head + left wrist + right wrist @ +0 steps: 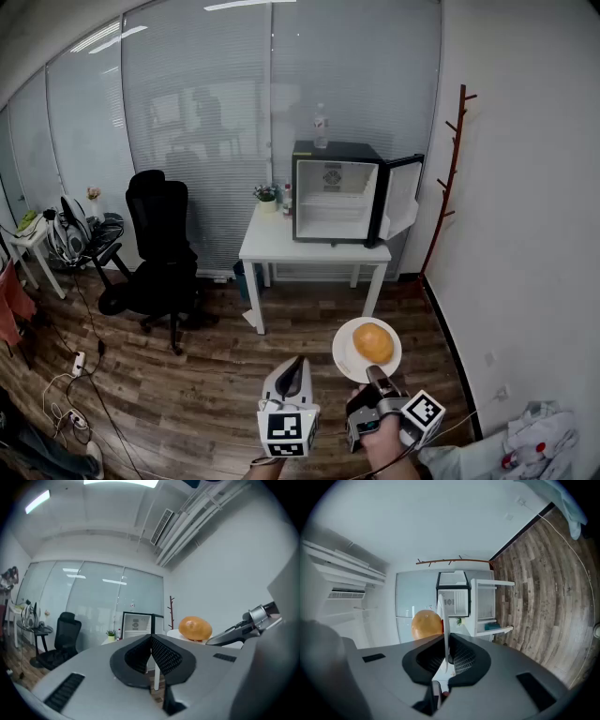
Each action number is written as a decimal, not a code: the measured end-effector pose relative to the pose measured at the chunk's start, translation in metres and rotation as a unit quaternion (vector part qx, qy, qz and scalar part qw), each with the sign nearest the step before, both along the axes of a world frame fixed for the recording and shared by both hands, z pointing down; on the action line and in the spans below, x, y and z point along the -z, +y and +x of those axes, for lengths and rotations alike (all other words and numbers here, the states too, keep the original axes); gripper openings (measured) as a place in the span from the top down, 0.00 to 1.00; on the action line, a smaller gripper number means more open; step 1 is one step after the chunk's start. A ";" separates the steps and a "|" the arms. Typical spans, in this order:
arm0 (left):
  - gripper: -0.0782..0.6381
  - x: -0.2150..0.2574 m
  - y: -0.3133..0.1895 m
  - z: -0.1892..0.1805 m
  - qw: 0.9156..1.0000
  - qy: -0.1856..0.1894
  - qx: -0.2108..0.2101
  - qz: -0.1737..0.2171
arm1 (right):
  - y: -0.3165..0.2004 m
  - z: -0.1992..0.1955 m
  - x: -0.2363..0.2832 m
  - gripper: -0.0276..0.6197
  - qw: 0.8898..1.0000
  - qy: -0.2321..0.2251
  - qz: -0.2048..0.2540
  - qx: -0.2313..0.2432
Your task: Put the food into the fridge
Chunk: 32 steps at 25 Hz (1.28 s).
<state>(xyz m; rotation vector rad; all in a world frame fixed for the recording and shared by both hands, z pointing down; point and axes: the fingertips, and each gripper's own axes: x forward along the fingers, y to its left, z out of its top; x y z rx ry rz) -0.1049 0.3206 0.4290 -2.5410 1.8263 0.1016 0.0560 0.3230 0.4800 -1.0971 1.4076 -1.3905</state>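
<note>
A white plate [345,357] carries an orange bun [373,342], and my right gripper [373,375] is shut on the plate's near rim, holding it above the wooden floor. In the right gripper view the plate [442,620] runs edge-on between the jaws with the bun [426,624] on its left side. My left gripper [292,367] hangs beside it, shut and empty; its jaws [151,651] meet with nothing between them. The black mini fridge [336,192] stands on a white table [281,246] ahead, its door [401,197] swung open to the right.
A bottle [321,127] stands on the fridge top. A black office chair [159,244] is to the table's left, a wooden coat rack [450,169] by the right wall. Cables and a power strip [79,361] lie on the floor at left.
</note>
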 end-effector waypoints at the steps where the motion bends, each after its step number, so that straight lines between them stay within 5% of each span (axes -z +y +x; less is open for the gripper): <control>1: 0.85 0.002 0.012 0.006 1.000 -0.004 0.002 0.003 | 0.011 0.002 0.000 0.89 1.000 -0.003 -0.004 0.001; 19: 0.85 0.017 0.115 0.071 1.000 -0.009 0.023 0.009 | 0.110 0.057 0.018 0.89 1.000 0.023 0.010 0.009; 32: 0.85 0.012 0.056 0.071 1.000 -0.009 0.015 0.019 | 0.050 0.057 0.009 0.89 1.000 0.015 0.005 -0.003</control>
